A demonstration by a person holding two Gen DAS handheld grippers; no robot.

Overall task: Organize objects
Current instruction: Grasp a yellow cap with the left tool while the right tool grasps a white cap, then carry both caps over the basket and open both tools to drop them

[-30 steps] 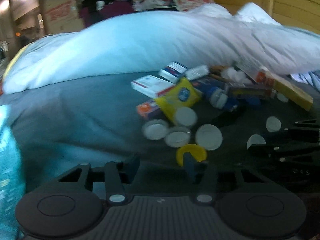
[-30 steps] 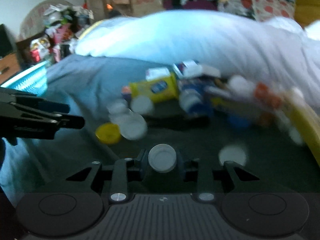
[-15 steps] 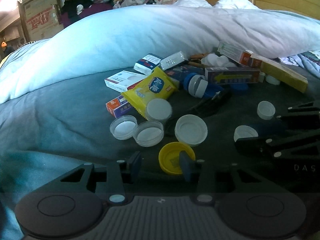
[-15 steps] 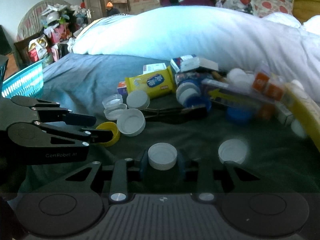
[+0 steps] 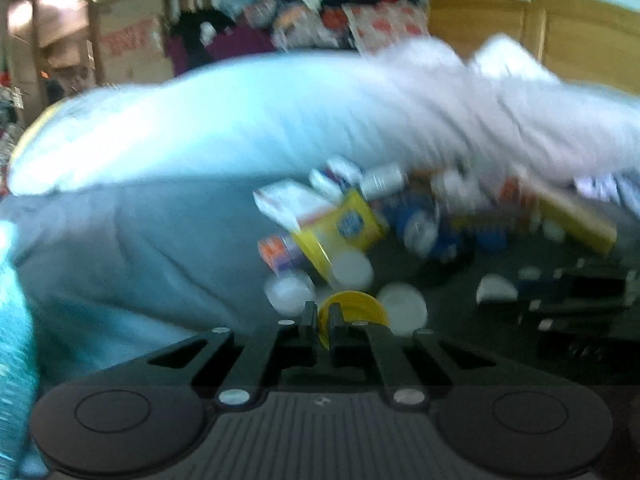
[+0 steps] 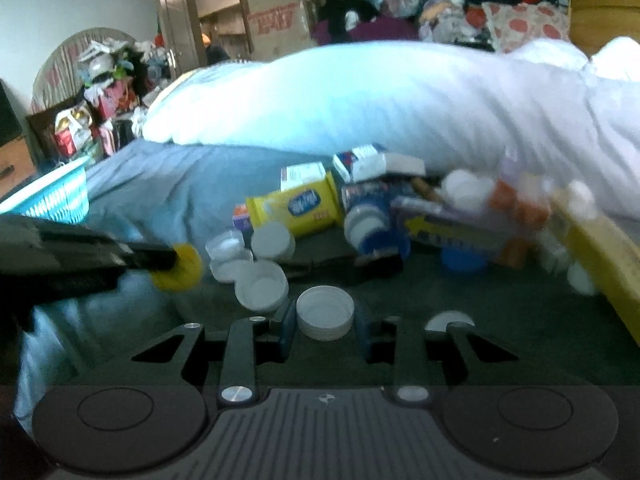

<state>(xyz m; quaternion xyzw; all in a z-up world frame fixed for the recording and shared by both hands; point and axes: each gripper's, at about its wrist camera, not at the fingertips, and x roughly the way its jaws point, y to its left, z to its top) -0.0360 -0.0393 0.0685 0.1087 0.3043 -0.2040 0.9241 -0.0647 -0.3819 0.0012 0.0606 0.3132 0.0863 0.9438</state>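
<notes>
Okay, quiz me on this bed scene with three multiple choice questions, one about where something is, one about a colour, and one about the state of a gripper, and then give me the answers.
1. Where does the turquoise basket sit in the right wrist view?
A. at the left edge, on the bed
B. on top of the white duvet
C. between the right gripper's fingers

2. What colour is the cap in the left gripper?
A. white
B. yellow
C. blue

3. How does the right gripper stand?
A. empty and wide open
B. shut on a medicine box
C. shut on a white cap

Answers:
1 A, the basket shows at the left, beyond the left gripper.
2 B, the yellow cap has its rim pinched in the shut jaws.
3 C, the white cap sits between both pads.
</notes>
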